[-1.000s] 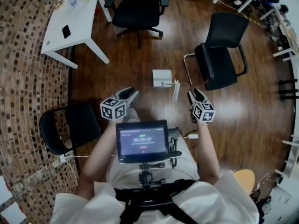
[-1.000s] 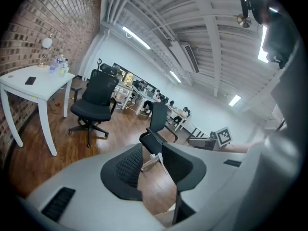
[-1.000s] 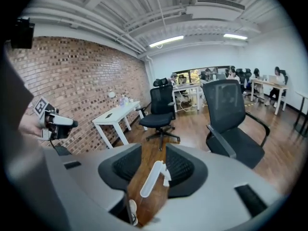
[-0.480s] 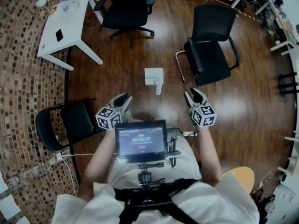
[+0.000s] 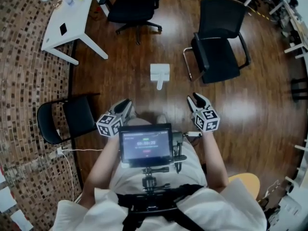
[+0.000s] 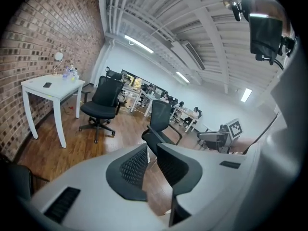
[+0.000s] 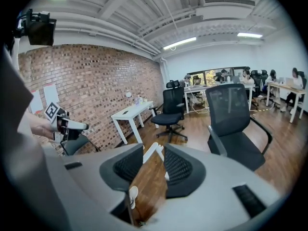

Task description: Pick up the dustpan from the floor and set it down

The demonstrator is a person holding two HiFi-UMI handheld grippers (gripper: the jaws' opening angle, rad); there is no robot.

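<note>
Bare floor (image 5: 159, 100) on near side of dustpan (image 5: 160, 73) is left open. Passage at right of dustpan is narrowed by black armchair (image 5: 219, 42), near it. Black chair (image 5: 79, 119) is set at left, well apart. Office chair (image 5: 134, 4) and white surface (image 5: 67, 18) are placed beyond, well apart.

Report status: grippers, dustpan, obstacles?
Left gripper open, empty; right gripper empty, fingers just been closing. Dustpan on floor ahead, untouched. Chair right of it, not blocking.

My left gripper (image 6: 152, 151) holds its jaws slightly apart, with nothing between them. Past them I see a mesh-backed chair (image 6: 160, 117), with a white table (image 6: 48, 86) far left.
</note>
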